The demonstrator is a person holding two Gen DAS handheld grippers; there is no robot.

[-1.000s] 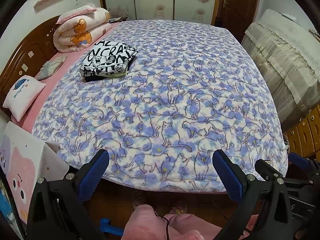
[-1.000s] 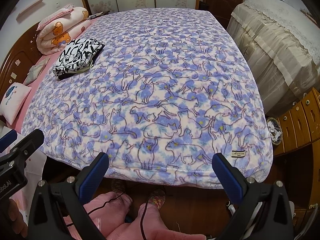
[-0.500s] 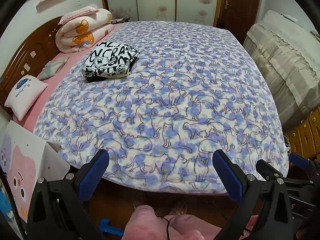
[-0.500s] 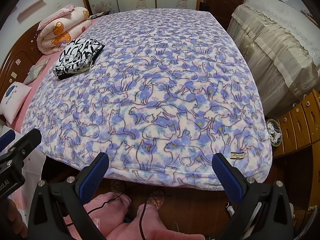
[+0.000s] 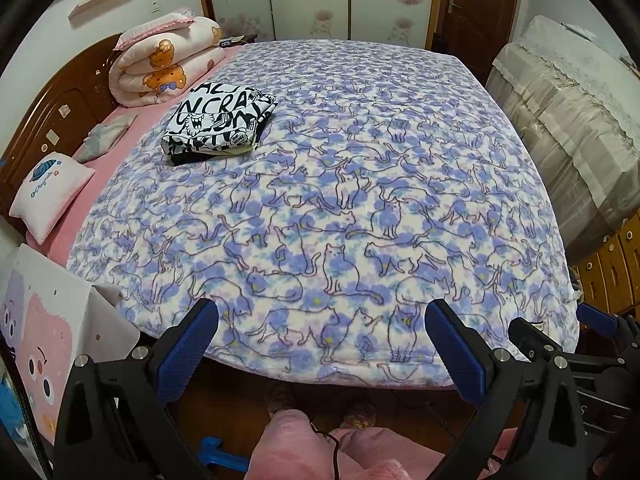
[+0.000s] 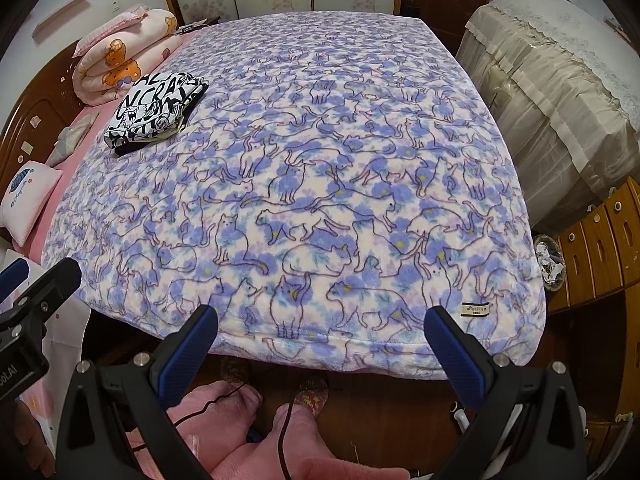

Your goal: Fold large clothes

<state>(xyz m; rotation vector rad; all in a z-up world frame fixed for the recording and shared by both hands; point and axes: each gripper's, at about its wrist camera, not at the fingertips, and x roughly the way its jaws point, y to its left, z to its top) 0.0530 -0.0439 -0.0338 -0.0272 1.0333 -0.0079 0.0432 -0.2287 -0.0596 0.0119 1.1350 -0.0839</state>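
Note:
A folded black-and-white lettered garment [image 5: 219, 123] [image 6: 155, 111] lies on top of darker folded clothes at the far left of the bed. A purple cat-print blanket [image 5: 340, 200] [image 6: 312, 184] covers the bed. My left gripper [image 5: 322, 322] is open, held off the bed's near edge with nothing between its blue pads. My right gripper [image 6: 320, 328] is open too, also empty, just short of the blanket's near hem. Each gripper shows at the edge of the other's view.
A rolled bear-print quilt [image 5: 160, 64] and a small pillow [image 5: 50, 196] sit by the wooden headboard [image 5: 48, 120] at left. A covered piece of furniture [image 6: 560, 80] and wooden drawers [image 6: 600, 244] stand at right. The person's pink-clad legs [image 6: 248, 432] are below.
Both grippers have eased slightly closer to the bed, so the blanket sits a little lower in view. Nothing was taken hold of or let go.

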